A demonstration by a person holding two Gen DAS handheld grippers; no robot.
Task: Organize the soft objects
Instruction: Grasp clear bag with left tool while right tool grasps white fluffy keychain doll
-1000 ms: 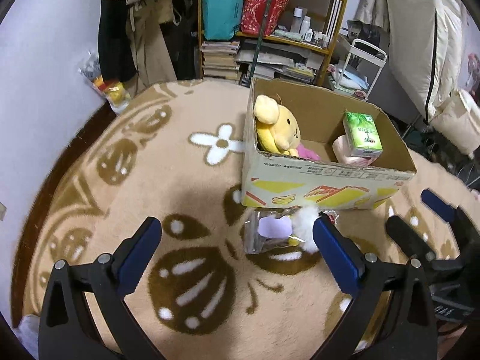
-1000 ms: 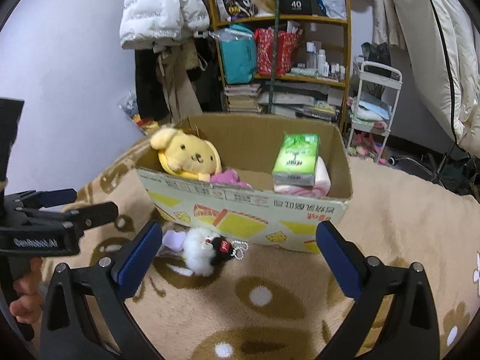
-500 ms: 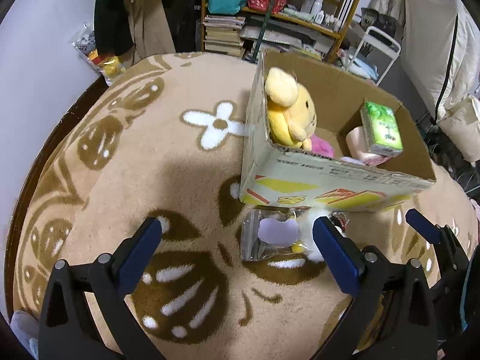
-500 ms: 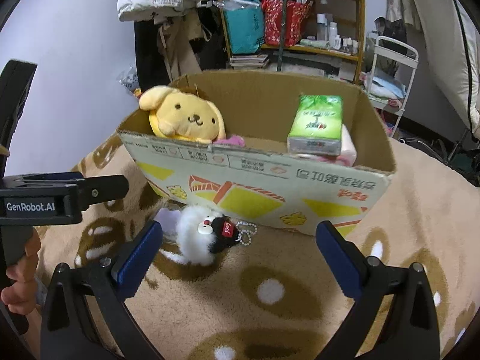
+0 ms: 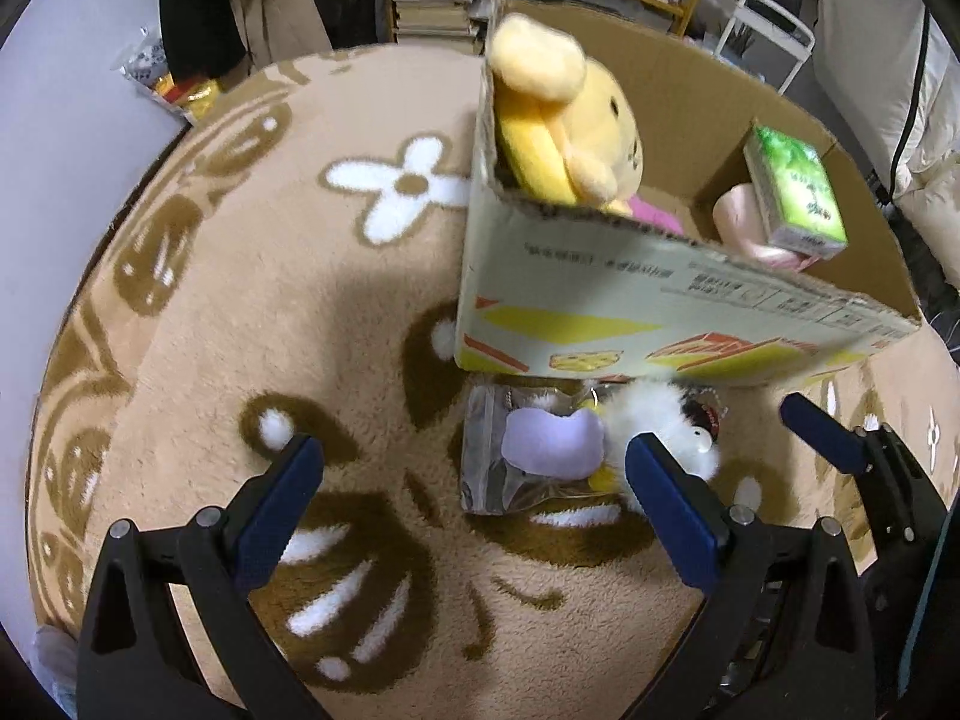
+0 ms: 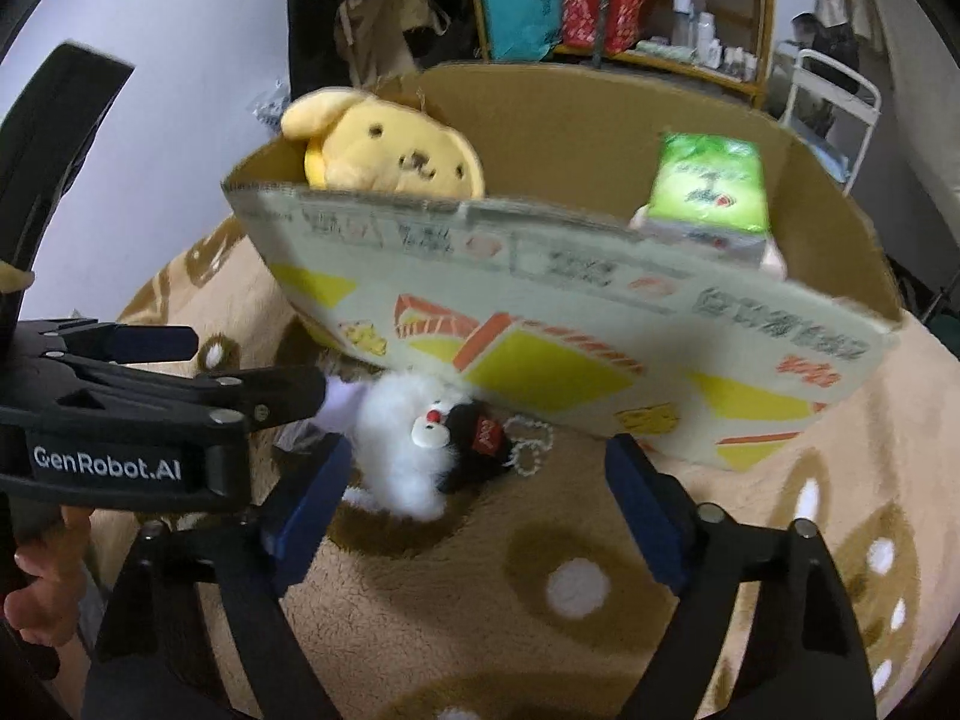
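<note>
Two tools over a patterned rug (image 5: 198, 324), left tool (image 5: 474, 498) spread wide and empty, right tool (image 6: 474, 492) closing around a white fluffy toy (image 6: 402, 444), pads not touching, beside a cardboard box (image 6: 540, 324).

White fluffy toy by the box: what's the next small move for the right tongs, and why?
Probably ease the right tongs down a little around the white fluffy toy as their jaws close. The toy lies on the rug against the cardboard box, between the pads but not yet pressed.

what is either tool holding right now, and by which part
Nothing is held: the left tool is open over the carpet, and the right tool is closing around the white plush keychain.
</note>
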